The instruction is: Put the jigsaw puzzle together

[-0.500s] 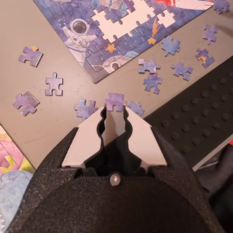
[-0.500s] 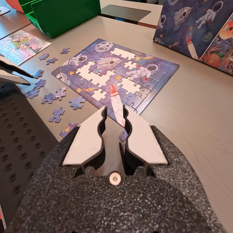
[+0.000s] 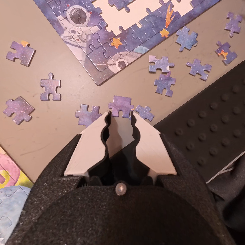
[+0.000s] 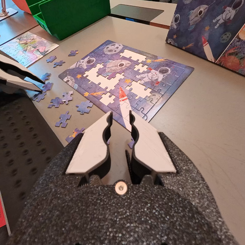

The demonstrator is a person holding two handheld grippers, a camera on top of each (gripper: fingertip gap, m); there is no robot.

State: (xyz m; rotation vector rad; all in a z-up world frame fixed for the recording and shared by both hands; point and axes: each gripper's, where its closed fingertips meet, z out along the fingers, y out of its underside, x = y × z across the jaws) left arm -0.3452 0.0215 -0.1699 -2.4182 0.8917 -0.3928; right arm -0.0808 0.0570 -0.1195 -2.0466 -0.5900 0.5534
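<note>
The space jigsaw board [image 4: 172,74] lies on the grey table with several white gaps [image 4: 92,74]; its near corner shows in the left wrist view [image 3: 100,74]. Several loose purple pieces lie beside it. My left gripper [image 3: 120,112] is open, low over the table. Its fingertips [image 4: 43,82] stand either side of the near edge of one flat purple piece [image 3: 121,105], which also shows in the right wrist view [image 4: 47,86]. I cannot tell if they press it. My right gripper [image 4: 121,114] is open and empty above the board's near corner, by the rocket picture [image 4: 122,98].
A black studded mat [image 3: 212,119] borders the table on the near side. A pink finished puzzle [image 4: 26,49], a green bin [image 4: 69,17] and the picture box [image 4: 206,26] stand around the board. More loose pieces [image 3: 51,88] [image 4: 84,105] lie left of the board. About 30 centimeters separates my left fingertips from my right. The rocket picture [image 4: 122,98] lies around 8 centimeters away from my right fingertips.
My left gripper has dropped lower and moved forward, so its tips now reach the purple piece. The right gripper has barely moved. No piece has shifted.
</note>
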